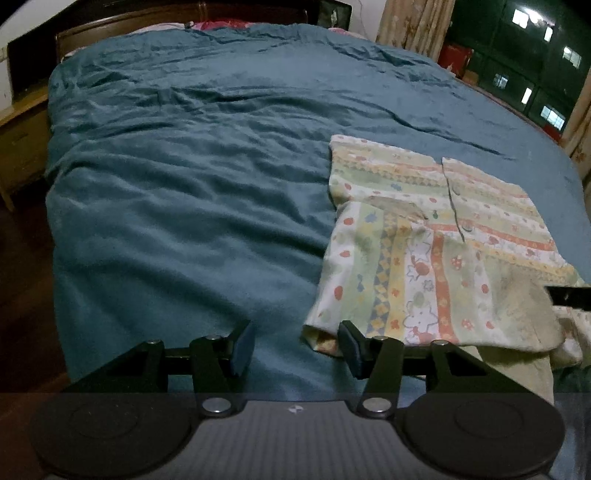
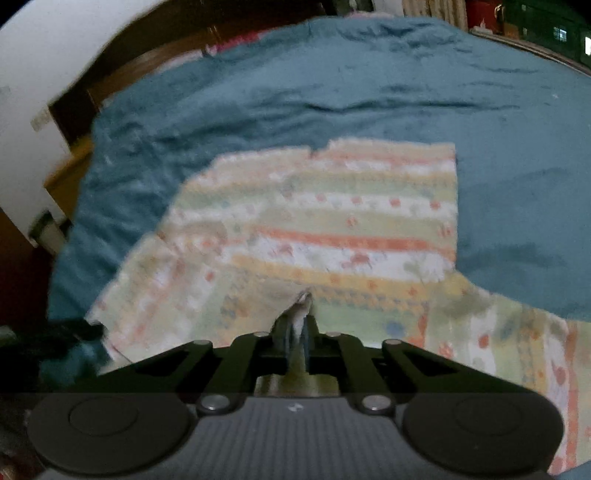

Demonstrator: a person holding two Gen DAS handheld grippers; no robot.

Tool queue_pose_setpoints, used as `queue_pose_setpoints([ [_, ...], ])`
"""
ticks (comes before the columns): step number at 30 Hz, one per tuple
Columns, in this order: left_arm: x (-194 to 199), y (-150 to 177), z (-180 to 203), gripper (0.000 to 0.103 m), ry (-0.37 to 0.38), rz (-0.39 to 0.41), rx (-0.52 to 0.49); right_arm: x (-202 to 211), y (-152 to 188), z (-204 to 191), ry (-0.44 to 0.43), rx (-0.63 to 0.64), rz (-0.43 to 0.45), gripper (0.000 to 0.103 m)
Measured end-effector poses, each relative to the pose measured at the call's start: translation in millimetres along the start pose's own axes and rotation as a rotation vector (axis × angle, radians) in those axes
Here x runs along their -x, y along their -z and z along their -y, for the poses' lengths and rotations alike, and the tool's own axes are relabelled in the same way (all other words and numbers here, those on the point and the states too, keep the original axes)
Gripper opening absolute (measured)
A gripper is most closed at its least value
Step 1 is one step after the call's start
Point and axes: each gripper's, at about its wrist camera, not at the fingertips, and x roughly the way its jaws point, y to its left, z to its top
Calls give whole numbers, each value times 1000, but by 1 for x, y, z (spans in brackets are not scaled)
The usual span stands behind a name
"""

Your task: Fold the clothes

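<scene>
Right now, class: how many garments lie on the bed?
1: a patterned pyjama top on the teal blanket, toward the bed's right side. The right gripper pinches its near edge; the left gripper is open beside it. Others may lie out of view.

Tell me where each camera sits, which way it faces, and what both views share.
Left wrist: on the open left gripper, facing up the blue blanket toward the headboard; patterned garment lies to the right.
Right wrist: on the right gripper, shut on the patterned garment, facing the same way.
Shared: garment, blanket, headboard.
</scene>
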Motion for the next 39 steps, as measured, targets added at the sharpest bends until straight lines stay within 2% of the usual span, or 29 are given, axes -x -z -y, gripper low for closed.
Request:
queue_pose_setpoints([
  [3, 8, -7, 2, 55, 11, 18, -9, 10, 2, -3, 22, 42, 35, 11],
  [4, 10, -10, 4, 59, 17, 26, -11, 14, 2, -6, 16, 66, 54, 12],
  [6, 13, -15, 11, 67, 33, 42, -21, 20, 1, -16, -13, 123, 77, 20],
  [8, 15, -17, 19, 80, 42, 54, -33, 18, 3, -27, -57, 179, 67, 23],
  [10, 15, -18, 27, 84, 51, 62, -44, 11, 8, -35, -75, 224, 46, 23],
  [14, 15, -17, 42, 99, 72, 71, -69, -2, 17, -35, -71, 254, -23, 23],
  [16, 16, -16, 48, 103, 79, 80, -75, 2, 22, -30, -62, 257, -24, 27],
  [18, 16, -16, 54, 103, 92, 81, -74, 13, 25, -24, -49, 254, -6, 34],
  [22, 15, -17, 68, 103, 108, 85, -88, 36, 32, -1, 6, 220, 35, 35],
  [25, 14, -17, 81, 103, 111, 92, -108, 51, 40, 24, 71, 164, 56, 38],
  [31, 18, -15, 100, 103, 83, 141, -160, 73, 56, 86, 220, 23, 73, 39],
  [39, 17, -15, 110, 103, 77, 99, -154, 90, 75, 164, 372, -164, 103, 49],
])
